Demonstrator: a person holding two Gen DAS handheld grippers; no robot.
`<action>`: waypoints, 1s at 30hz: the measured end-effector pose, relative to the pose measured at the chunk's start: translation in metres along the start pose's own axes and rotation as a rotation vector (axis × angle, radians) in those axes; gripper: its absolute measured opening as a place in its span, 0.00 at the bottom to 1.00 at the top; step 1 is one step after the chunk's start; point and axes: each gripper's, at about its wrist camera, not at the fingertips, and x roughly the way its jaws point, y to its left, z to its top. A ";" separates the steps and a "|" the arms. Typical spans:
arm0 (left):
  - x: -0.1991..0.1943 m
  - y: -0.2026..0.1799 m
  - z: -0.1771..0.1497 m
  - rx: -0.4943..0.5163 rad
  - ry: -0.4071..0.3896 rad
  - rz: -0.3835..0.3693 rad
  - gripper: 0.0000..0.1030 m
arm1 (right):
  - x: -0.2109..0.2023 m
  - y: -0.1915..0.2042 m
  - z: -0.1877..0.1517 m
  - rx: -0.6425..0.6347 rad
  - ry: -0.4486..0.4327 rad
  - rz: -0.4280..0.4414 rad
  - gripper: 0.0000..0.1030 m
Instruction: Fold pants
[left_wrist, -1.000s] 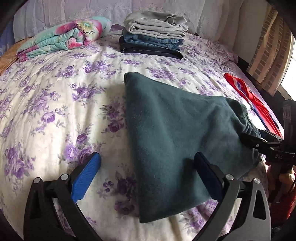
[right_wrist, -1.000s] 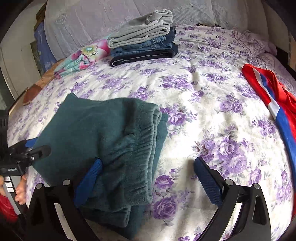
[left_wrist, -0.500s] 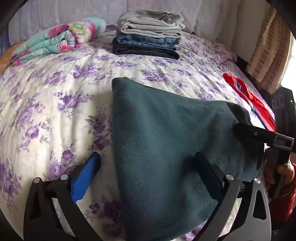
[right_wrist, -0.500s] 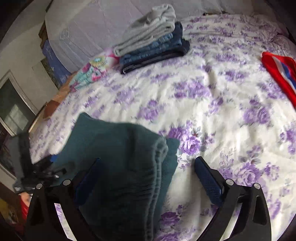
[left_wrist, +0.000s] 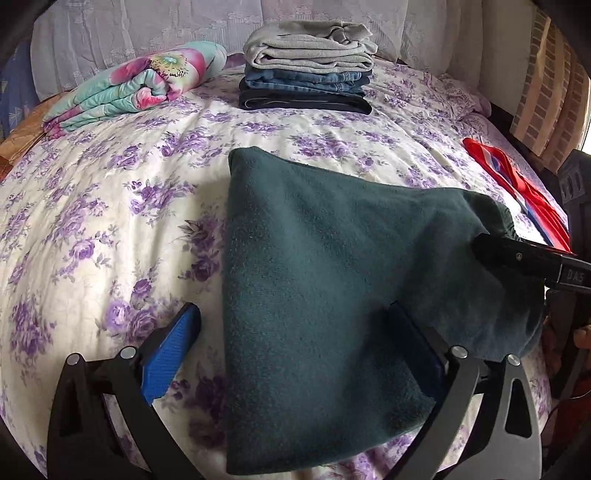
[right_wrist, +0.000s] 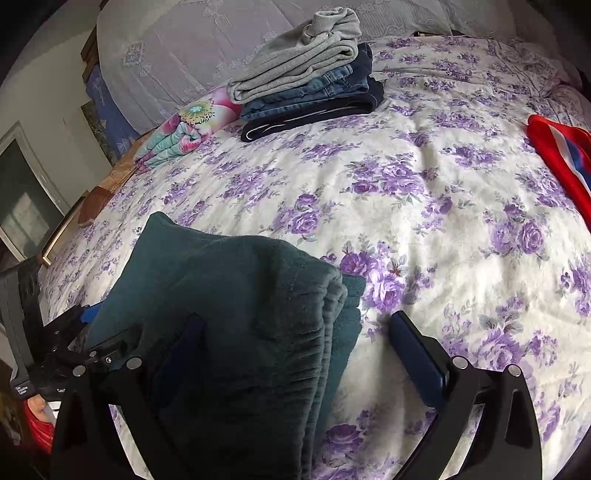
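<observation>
The dark green pants (left_wrist: 314, 266) lie folded into a thick pad on the flowered bedspread (left_wrist: 110, 206), waistband (right_wrist: 332, 317) to the right. My left gripper (left_wrist: 293, 347) is open at the pad's near left edge, its right finger against the cloth and its left finger over bare bedspread. My right gripper (right_wrist: 301, 350) is open at the waistband end, left finger sunk in the pants (right_wrist: 229, 295), right finger over the bedspread. Each gripper shows in the other's view: right gripper (left_wrist: 517, 254), left gripper (right_wrist: 74, 347).
A stack of folded clothes (left_wrist: 310, 74), grey over denim over black, sits at the head of the bed (right_wrist: 443, 206). A rolled floral blanket (left_wrist: 140, 88) lies to its left. A red and blue garment (left_wrist: 517, 184) lies at the right edge.
Both grippers have closed in on the pants, which now fill more of each view and look bunched and slightly raised. The right gripper has tilted and slid in along the waistband.
</observation>
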 end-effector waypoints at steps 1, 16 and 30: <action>-0.001 -0.001 -0.001 -0.002 -0.001 0.000 0.95 | 0.000 -0.001 0.000 0.007 -0.002 0.010 0.97; -0.007 -0.003 -0.007 0.020 -0.012 -0.094 0.87 | -0.006 -0.009 -0.002 0.034 -0.017 0.145 0.97; -0.042 0.002 0.072 0.082 -0.243 -0.130 0.12 | -0.048 0.041 0.084 -0.210 -0.164 0.121 0.25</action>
